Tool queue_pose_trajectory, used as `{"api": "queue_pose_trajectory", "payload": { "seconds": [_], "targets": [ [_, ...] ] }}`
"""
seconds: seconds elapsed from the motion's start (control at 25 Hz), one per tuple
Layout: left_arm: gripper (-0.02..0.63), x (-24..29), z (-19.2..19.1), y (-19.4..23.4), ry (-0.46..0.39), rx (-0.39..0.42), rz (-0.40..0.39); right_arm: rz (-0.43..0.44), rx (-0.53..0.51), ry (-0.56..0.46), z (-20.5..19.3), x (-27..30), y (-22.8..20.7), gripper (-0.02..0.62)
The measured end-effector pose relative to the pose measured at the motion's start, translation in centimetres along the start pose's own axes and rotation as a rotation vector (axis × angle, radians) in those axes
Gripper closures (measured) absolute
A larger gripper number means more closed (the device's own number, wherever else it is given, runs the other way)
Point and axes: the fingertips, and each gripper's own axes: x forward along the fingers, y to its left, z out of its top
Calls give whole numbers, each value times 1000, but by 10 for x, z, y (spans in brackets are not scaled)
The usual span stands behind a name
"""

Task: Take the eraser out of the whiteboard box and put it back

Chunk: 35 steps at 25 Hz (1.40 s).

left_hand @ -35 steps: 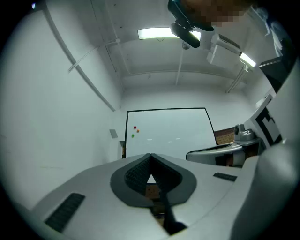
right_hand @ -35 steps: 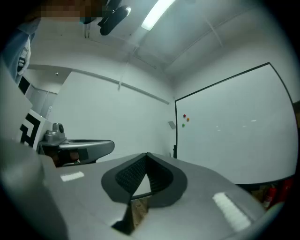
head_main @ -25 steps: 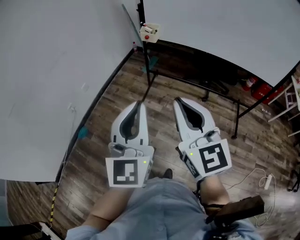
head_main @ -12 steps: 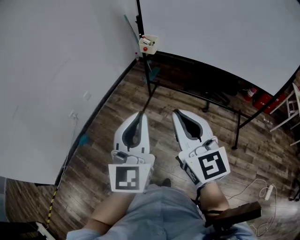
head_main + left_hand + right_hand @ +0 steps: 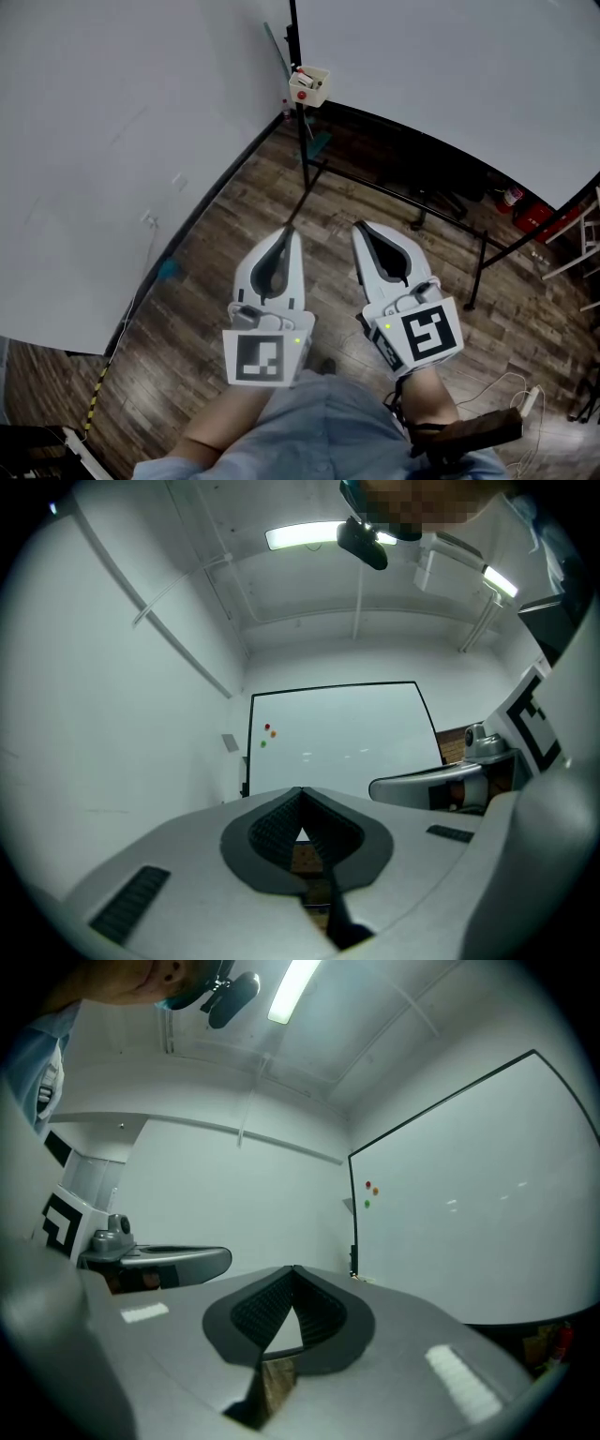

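The whiteboard box is a small cream tray fixed at the whiteboard's lower left corner, far ahead of both grippers. Something red and white lies in it; I cannot make out the eraser. My left gripper and right gripper hang side by side over the wooden floor, both shut and empty. In the left gripper view the left gripper points at the whiteboard, which carries small coloured magnets. In the right gripper view the right gripper has the whiteboard to its right.
The whiteboard's black stand legs cross the floor ahead. A white wall runs along the left, with a teal object at its foot. Red fire extinguishers stand at the back right. A white cable and power strip lie at the lower right.
Both grippers have drifted slightly toward the whiteboard, and the box now sits a little lower and nearer in the head view. The jaws have stayed shut.
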Motion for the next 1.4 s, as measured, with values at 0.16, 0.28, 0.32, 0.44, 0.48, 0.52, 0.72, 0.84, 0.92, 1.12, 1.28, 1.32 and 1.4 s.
{"api": "queue_pose_trajectory", "payload": {
  "seconds": [0.16,0.28,0.32,0.44,0.48,0.52,0.72,0.84,0.92,1.12,1.28,1.32,1.4],
  "targets": [
    [603,15,-6,6,2,-4,-4,-11,-4,-3,-3,12,-10,594],
    [603,29,-8,11,-4,-9,-10,-14,-3,-2,-5,24,-17,594],
    [603,34,-9,13,-5,-14,-10,-15,-3,1,-6,27,-20,594],
    [603,47,-11,20,-5,-17,-13,-23,4,12,-9,39,-28,594],
    [603,52,-13,23,-4,-15,-15,-26,6,15,-11,44,-30,594],
    [603,57,-15,28,-3,-15,-16,-26,8,18,-13,50,-32,594],
    [603,83,-25,52,4,-26,-19,-18,11,35,-23,88,-39,594],
    [603,102,-29,68,4,-33,-25,-17,5,37,-23,114,-44,594],
    [603,114,-29,79,-1,-37,-30,-20,-2,36,-20,131,-47,594],
    [603,146,-24,102,-26,-40,-58,-40,-20,25,-11,170,-60,594],
    [603,169,-24,121,-35,-51,-73,-45,-33,21,-7,201,-65,594],
    [603,173,-25,124,-36,-53,-77,-46,-36,21,-7,207,-66,594],
    [603,181,-27,130,-37,-55,-84,-51,-40,21,-7,216,-68,594]
  ]
}}
